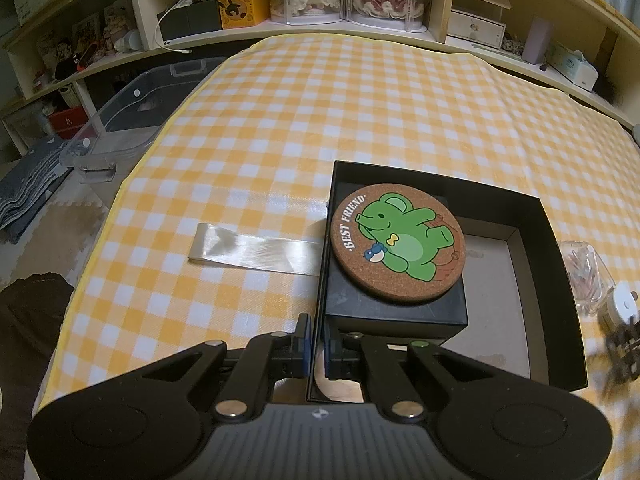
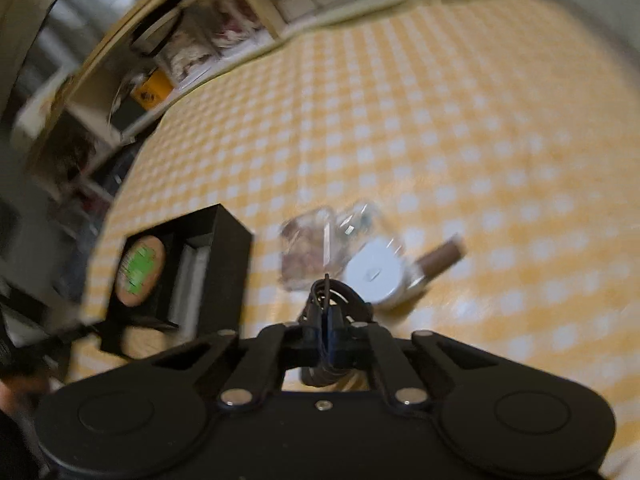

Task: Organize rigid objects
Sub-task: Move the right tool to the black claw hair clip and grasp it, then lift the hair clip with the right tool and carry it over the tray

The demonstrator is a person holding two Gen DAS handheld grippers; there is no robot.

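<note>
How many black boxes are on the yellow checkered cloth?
2. The big open black box sits on the cloth, with the left claw pinching its near wall. The small black box sits inside it, at its left, under the cork coaster.

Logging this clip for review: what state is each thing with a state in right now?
Left gripper: shut on the black box's wall.
Right gripper: shut on a dark coiled cord.
Black box: open, no lid on.
Cork coaster: face up on a smaller black box inside.
Clear case: blurred, cannot tell.
White disc: lying flat on the tablecloth.
</note>
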